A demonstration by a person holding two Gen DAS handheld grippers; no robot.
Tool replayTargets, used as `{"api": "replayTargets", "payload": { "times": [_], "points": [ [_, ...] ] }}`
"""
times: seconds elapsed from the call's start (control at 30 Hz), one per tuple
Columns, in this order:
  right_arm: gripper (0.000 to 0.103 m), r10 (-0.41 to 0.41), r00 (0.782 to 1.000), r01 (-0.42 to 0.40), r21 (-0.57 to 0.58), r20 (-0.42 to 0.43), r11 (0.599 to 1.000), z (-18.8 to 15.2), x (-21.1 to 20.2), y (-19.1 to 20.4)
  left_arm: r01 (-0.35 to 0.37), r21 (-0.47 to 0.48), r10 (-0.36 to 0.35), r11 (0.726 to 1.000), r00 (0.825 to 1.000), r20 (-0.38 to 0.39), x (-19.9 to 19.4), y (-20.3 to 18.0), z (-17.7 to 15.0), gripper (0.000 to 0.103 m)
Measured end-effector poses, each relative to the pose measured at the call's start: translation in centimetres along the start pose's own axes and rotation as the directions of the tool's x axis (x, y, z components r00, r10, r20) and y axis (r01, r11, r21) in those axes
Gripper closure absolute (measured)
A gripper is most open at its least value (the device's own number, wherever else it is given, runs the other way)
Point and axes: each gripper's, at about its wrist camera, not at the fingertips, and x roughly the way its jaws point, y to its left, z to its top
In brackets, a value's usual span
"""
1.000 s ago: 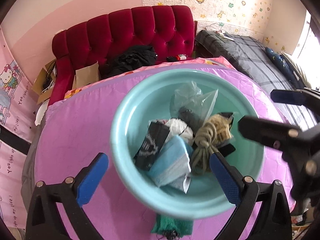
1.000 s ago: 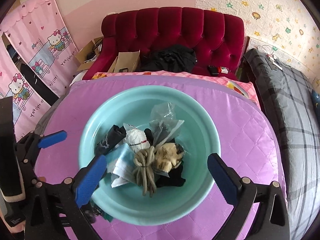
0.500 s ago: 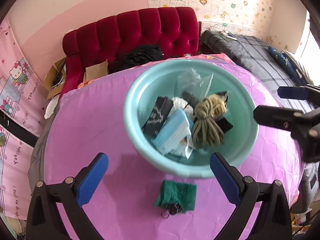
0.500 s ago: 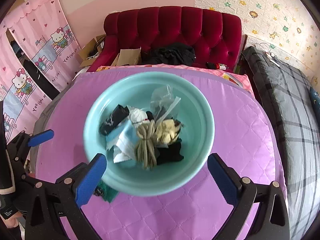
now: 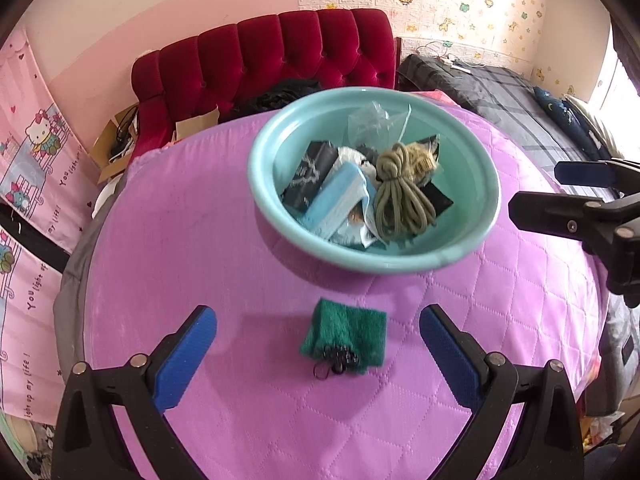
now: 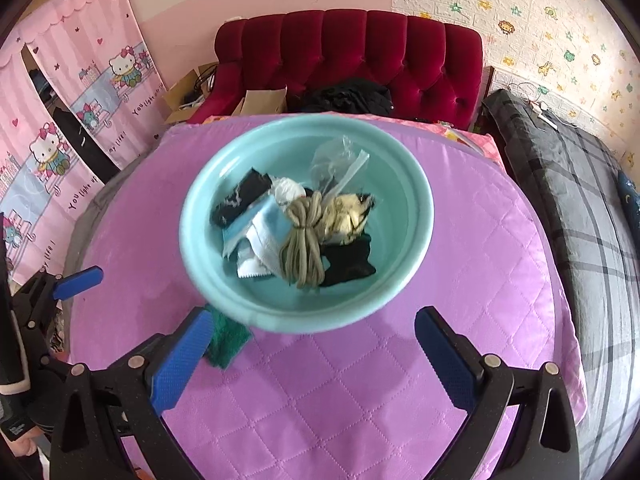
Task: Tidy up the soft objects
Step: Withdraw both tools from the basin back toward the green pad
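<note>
On the purple quilted cover (image 5: 208, 240), seen from both wrist views:

Basin: a pale teal basin (image 5: 260, 184) stands mid-surface on the quilted bench, upright, its rim blurred at the near edge.
Basin contents: an olive coiled rope (image 5: 402, 196) lies on top of the heap; a light blue face mask (image 5: 340, 200) is just left of it; a black printed packet (image 5: 308, 176) leans at the left; a clear plastic bag (image 5: 372, 120) stands at the back; a black cloth (image 6: 348, 260) lies at the right of the rope (clearest in the right wrist view).
Green cloth: a folded dark green cloth (image 5: 346, 334) lies on the cover outside the basin, just beside its near wall, with a small metal clasp at its near edge.
Left tool: the left tool (image 5: 318, 354) hangs above the cover with its blue pads wide apart, holding nothing; the green cloth lies between and slightly ahead of them.
Right tool: the right tool (image 6: 312, 358) is likewise spread apart and empty, facing the basin's near wall.
Background: a red tufted headboard (image 6: 348, 52) (dark clothing heaped before it) and a grey plaid bed (image 6: 580, 208) at the right.
</note>
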Motion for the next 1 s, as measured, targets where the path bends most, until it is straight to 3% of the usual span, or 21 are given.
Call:
{"api": "replayTargets", "payload": {
  "times": [0.77, 1.0],
  "points": [
    [0.0, -0.024, 0.997, 0.028, 0.044, -0.075, 0.999, -8.1, 4.1, -0.2, -0.023, -0.086, 0.019, 0.996, 0.999, -0.043, 3.2, -0.5, -7.7, 0.0],
    [0.0, -0.05, 0.993, 0.054, 0.031, -0.109, 0.998, -9.6, 5.8, -0.2, -0.025, -0.104, 0.017, 0.994, 0.997, -0.077, 4.6, -0.2, -8.6, 0.0]
  ]
}}
